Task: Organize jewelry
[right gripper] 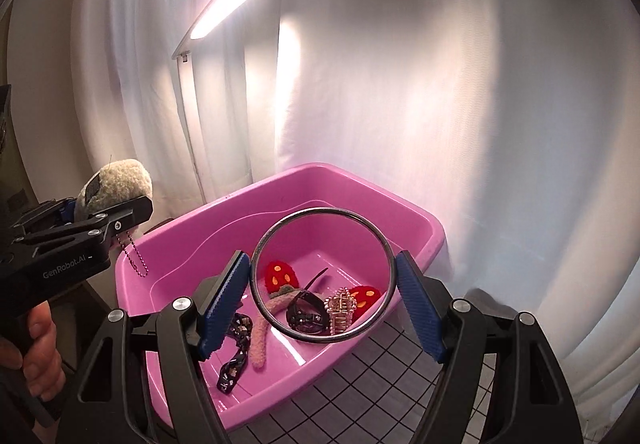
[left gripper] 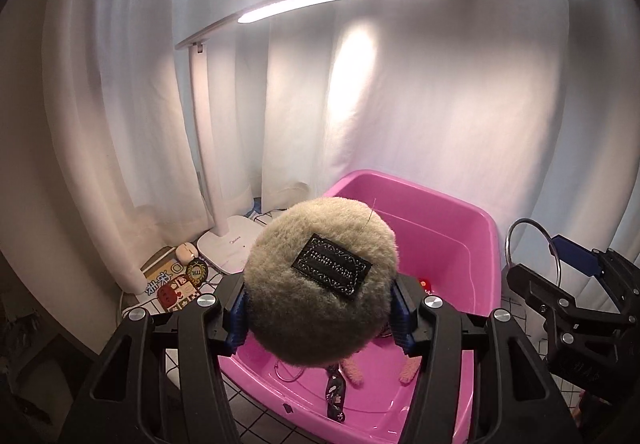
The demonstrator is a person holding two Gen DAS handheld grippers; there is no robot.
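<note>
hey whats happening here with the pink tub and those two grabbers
A person is sorting accessories into a pink tub with a handheld gripper in each hand. The left gripper is shut on a fuzzy grey pom-pom charm above the tub. The right gripper holds a metal bangle between its fingers over the tub. Already inside lie a dark watch, a beaded clip, red felt pieces and a patterned strap.

The tub (right gripper: 168, 268) is glossy pink plastic. The bangle (right gripper: 320, 276) is smooth, shiny metal. The pompom (left gripper: 320, 276) is matt, fuzzy plush with a woven black label (left gripper: 331, 266). Gripper pads (right gripper: 418, 304) are ribbed blue rubber. The curtain (right gripper: 480, 104) is thin white cloth.
</note>
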